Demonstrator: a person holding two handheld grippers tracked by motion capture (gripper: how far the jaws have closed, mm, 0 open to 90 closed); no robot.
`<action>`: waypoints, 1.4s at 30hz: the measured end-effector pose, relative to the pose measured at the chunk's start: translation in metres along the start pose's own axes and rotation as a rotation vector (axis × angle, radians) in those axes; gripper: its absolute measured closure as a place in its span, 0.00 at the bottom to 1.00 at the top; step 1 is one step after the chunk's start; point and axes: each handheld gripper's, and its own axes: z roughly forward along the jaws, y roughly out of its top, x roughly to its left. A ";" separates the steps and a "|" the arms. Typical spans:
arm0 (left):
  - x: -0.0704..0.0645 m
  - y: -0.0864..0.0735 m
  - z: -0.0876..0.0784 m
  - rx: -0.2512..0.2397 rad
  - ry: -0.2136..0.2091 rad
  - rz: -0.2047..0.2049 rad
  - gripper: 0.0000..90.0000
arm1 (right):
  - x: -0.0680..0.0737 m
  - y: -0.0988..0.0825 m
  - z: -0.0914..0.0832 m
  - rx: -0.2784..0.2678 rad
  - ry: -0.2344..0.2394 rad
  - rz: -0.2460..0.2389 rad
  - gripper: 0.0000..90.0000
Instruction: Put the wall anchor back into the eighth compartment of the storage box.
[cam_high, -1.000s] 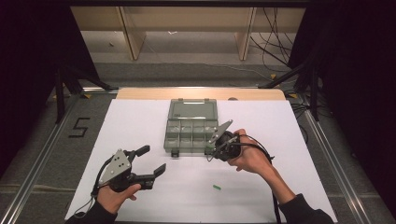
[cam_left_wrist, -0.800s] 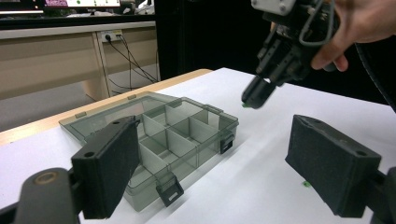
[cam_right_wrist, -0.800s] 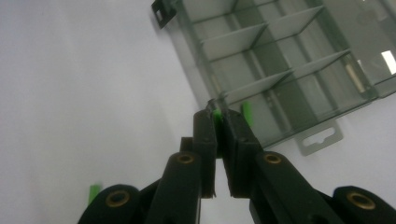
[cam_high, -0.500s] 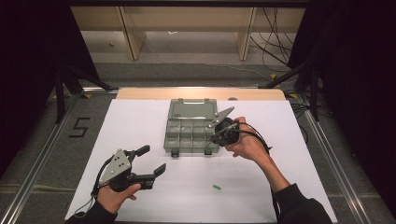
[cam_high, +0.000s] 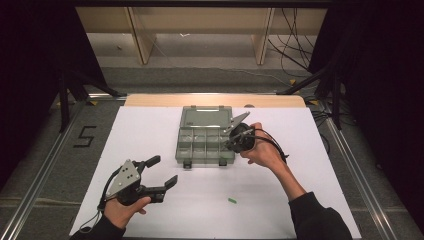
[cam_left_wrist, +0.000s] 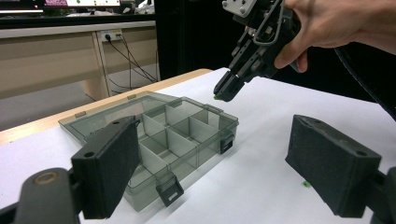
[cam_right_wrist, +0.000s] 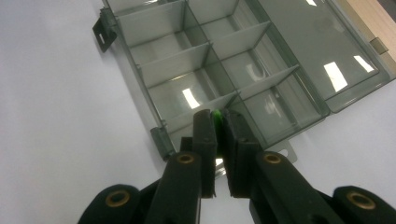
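Observation:
A grey see-through compartment box (cam_high: 180, 146) lies open in the middle of the white table, its lid (cam_high: 205, 116) flat behind it. My right gripper (cam_high: 228, 145) hangs over the box's front right corner, shut on a small green piece (cam_right_wrist: 216, 114) that peeks out between the pads. In the left gripper view the right gripper (cam_left_wrist: 219, 95) points down at the box (cam_left_wrist: 184, 122) with the green piece (cam_left_wrist: 217, 98) at its tip. My left gripper (cam_high: 162, 171) rests near the front left of the table, open and empty. The compartments (cam_right_wrist: 205, 88) below look empty.
A second small green piece (cam_high: 231, 200) lies on the white sheet in front of the box, also seen past my left gripper's right jaw as a green speck (cam_left_wrist: 306, 184). Two latches (cam_high: 187, 163) stick out from the box's front wall. A wooden strip (cam_high: 215, 100) borders the far table edge.
The right gripper has drifted a little farther from the person and leftward, from beside the box's right front corner to over it, still shut on the green piece. The left gripper has stayed put.

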 end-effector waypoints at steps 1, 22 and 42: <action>0.000 0.000 0.000 0.000 0.000 0.000 0.18 | -0.001 0.000 0.001 -0.002 -0.003 -0.005 0.94; 0.000 0.000 0.000 0.001 0.000 0.002 0.18 | -0.004 0.004 0.022 0.036 0.009 -0.018 0.94; 0.000 0.000 0.000 -0.011 -0.007 -0.002 0.18 | -0.005 0.005 0.028 0.031 -0.009 0.044 0.61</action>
